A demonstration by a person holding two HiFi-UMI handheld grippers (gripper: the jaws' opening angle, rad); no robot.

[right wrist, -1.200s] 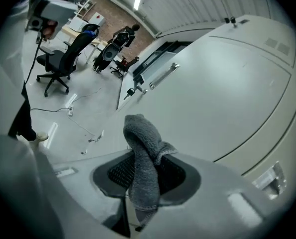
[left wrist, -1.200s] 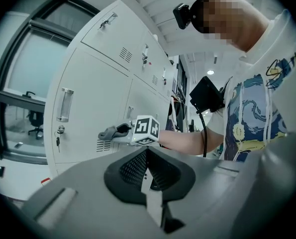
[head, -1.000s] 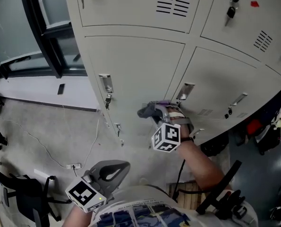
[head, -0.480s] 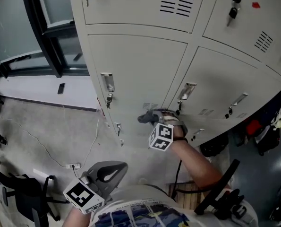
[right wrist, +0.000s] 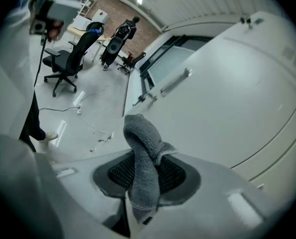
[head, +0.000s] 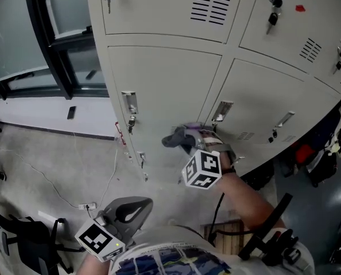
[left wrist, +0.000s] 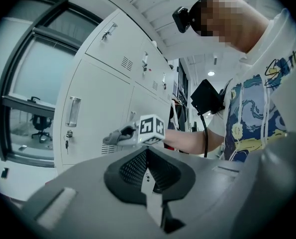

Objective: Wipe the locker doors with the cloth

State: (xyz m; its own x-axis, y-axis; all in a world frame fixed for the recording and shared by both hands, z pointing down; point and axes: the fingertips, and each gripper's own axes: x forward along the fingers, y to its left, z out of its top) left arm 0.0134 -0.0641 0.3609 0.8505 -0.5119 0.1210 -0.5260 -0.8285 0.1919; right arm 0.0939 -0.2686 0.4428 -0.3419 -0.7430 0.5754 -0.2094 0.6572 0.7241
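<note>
A bank of pale grey lockers fills the head view. My right gripper (head: 181,137) is shut on a grey cloth (head: 176,136), which is held against the lower middle locker door (head: 164,85), just left of a door handle (head: 220,111). In the right gripper view the cloth (right wrist: 145,158) stands folded between the jaws, next to the door panel (right wrist: 227,108). My left gripper (head: 137,206) hangs low near my body, away from the lockers, shut with nothing in it. In the left gripper view the jaws (left wrist: 147,176) meet, and the right gripper's marker cube (left wrist: 151,128) shows beyond.
Keys hang in the lock under the left door handle (head: 129,103). A window with a dark frame (head: 44,33) stands left of the lockers. Cables and a power strip (head: 87,206) lie on the grey floor. Bags and clothes (head: 316,153) hang at the right.
My right gripper went down the door with the cloth, then back up a little and left. The left gripper has barely moved.
</note>
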